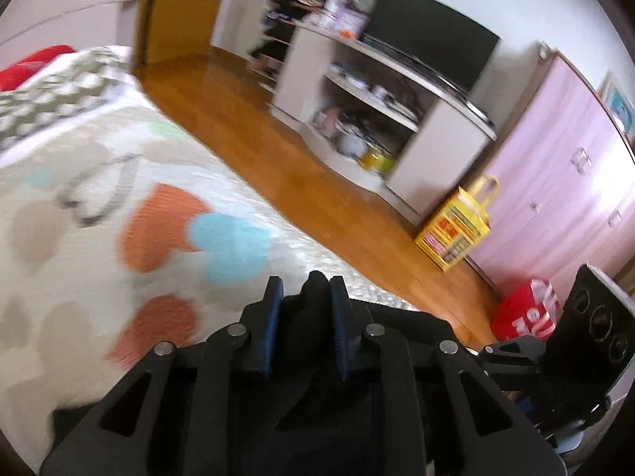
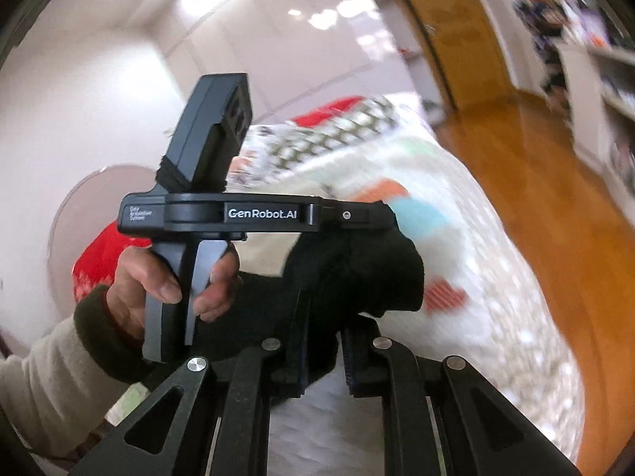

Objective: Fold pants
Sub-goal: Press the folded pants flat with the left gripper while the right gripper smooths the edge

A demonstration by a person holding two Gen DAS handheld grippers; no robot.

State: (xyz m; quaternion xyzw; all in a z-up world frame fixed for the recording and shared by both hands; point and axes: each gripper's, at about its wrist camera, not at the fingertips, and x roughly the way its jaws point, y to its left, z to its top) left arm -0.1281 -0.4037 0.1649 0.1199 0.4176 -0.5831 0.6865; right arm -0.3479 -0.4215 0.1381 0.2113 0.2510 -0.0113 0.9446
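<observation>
Right wrist: black pants (image 2: 357, 273) bunched, seemingly tool-pinched.

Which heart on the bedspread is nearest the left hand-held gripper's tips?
The blue heart, just above the left hand-held gripper; the orange hearts lie farther left.

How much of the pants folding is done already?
Not much looks finished yet. The black pants are bunched and lifted over the bed, not lying in a neat fold. Right now the left gripper and the right gripper each pinch some of the cloth. Left to do: lay the pants down, fold them over and smooth them flat.
</observation>
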